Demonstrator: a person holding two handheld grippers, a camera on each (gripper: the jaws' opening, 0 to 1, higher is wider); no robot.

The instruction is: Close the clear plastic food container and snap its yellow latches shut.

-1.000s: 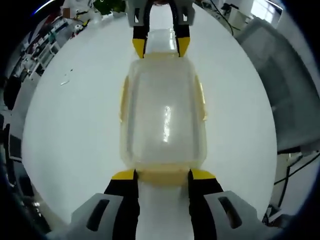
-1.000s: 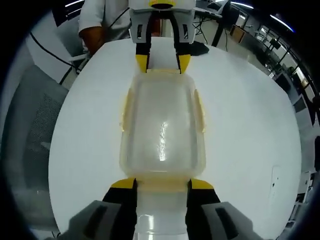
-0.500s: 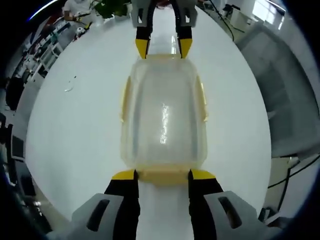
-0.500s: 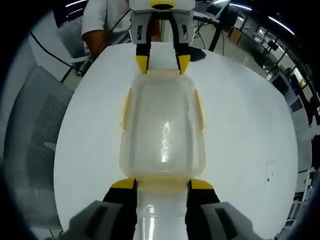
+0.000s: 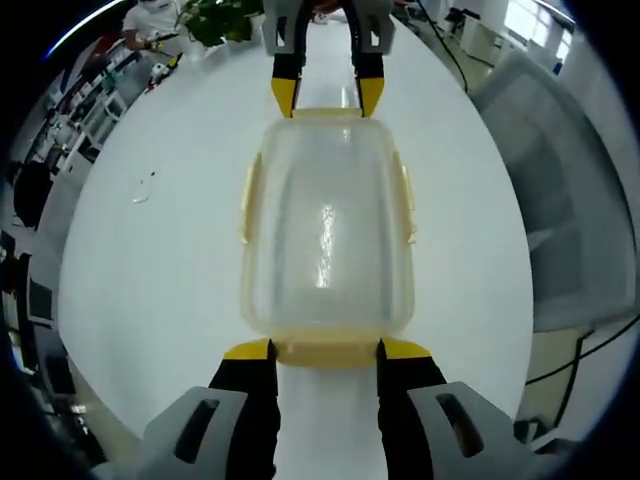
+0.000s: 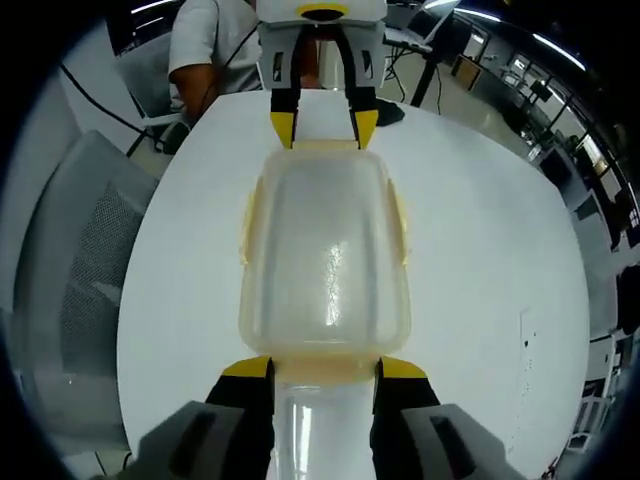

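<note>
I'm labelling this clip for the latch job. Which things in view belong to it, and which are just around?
Job:
container, lid on
yellow end latch between the left gripper tips
left gripper
right gripper, at the opposite end

Around:
white table
chair
scrap on the table
plant
seated person

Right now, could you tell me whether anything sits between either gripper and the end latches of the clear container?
Nothing visible does. The left gripper straddles one yellow end latch of the clear plastic food container, and the right gripper straddles the opposite one.
</note>
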